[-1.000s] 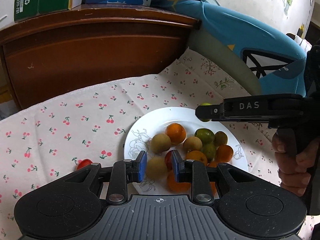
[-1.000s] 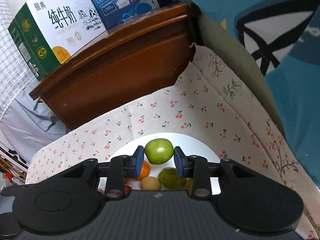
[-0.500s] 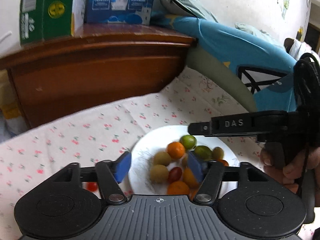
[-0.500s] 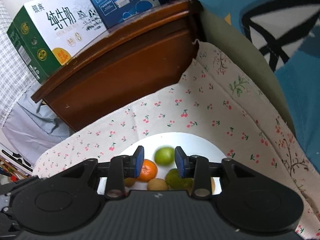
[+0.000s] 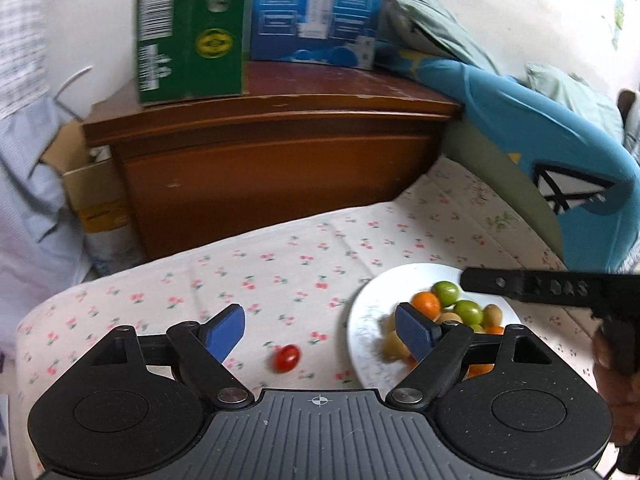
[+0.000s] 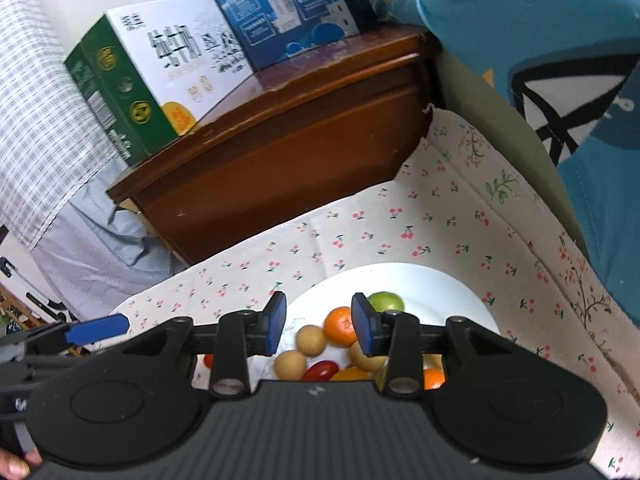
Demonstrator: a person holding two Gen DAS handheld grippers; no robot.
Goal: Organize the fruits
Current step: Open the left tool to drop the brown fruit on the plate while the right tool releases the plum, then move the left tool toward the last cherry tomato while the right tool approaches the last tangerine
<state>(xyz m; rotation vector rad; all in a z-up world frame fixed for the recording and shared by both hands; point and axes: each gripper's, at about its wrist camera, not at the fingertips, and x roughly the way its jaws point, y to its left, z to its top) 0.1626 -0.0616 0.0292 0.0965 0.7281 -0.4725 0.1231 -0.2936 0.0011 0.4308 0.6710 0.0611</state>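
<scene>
— Our left gripper (image 5: 320,330) is holding its jaws spread wide; they have just been opening, and nothing is sitting between them. A cherry tomato (image 5: 286,357) is lying loose on the cherry-print cloth (image 5: 280,264) below the gap, just beside the white plate (image 5: 370,320).

— And our right gripper (image 6: 318,322) is hovering over that plate with its jaws parted a little, also just opening, pinching nothing. The green fruit (image 6: 386,302) is resting on the plate toward its far rim, touching an orange one (image 6: 340,326).

— We are seeing the rest of the fruit piled together on the plate, near the cloth's right edge by the blue cushion (image 5: 540,132).
</scene>
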